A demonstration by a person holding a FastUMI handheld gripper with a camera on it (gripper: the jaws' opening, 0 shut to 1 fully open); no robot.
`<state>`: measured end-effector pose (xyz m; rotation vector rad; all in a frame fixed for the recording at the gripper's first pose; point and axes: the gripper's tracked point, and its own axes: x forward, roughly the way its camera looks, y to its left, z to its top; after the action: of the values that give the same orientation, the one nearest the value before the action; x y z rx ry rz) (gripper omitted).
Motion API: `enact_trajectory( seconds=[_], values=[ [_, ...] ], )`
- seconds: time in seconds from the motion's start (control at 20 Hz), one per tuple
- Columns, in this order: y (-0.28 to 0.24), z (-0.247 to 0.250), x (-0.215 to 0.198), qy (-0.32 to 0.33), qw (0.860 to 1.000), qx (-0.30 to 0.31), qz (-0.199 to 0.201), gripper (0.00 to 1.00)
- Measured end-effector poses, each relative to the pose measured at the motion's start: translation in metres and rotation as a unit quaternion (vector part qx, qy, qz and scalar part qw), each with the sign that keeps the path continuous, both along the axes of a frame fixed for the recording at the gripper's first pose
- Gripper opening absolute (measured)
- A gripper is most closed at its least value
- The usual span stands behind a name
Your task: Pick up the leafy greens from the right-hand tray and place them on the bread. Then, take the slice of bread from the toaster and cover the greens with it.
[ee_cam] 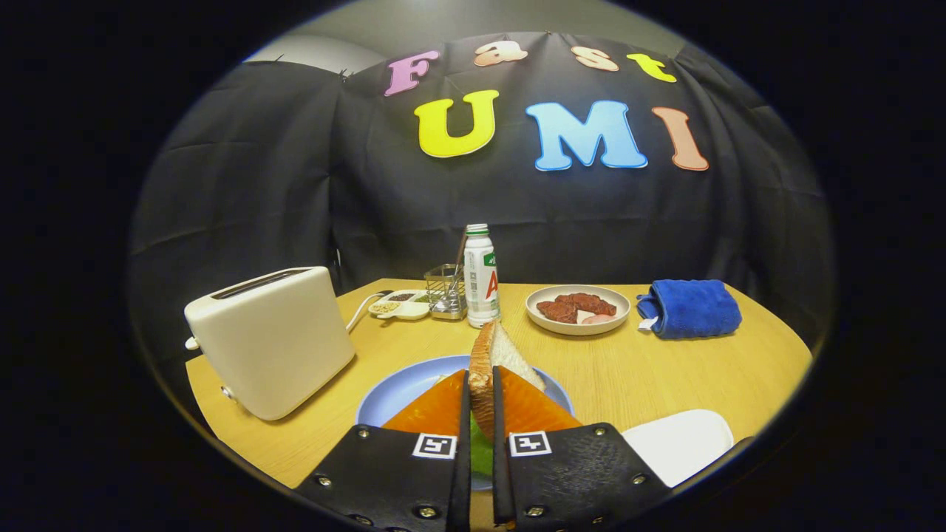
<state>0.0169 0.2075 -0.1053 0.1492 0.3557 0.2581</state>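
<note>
Gripper [480, 414] fingers are clamping the tan bread slice [494, 362] edge-on, hovering over the round blue plate [392, 399]; green leaves [480, 452] are awaiting cover.

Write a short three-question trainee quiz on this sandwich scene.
1. True or false: the gripper fingers are shut on the bread slice.
2. What shows green between the fingers, under the slice?
3. Which lies beyond the blue plate: A toaster, B bottle, C white tray?
Key: 1 true. 2 the leafy greens. 3 B.
</note>
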Motion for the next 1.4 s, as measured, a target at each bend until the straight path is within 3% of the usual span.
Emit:
enact_trajectory(
  seconds=[0.45, 0.7, 1.1, 1.2, 1.4],
  values=[
    [0.046, -0.037, -0.007, 0.044, 0.997, -0.028, 0.052, 0.12],
    [0.052, -0.042, -0.008, 0.076, 0.995, 0.0, 0.057, 0.12],
    [0.046, -0.03, -0.01, 0.032, 0.998, -0.039, 0.038, 0.12],
    [0.049, -0.03, -0.011, 0.027, 0.998, -0.036, 0.04, 0.23],
    [0.05, -0.027, -0.012, 0.022, 0.999, -0.017, 0.043, 0.31]
  ],
)
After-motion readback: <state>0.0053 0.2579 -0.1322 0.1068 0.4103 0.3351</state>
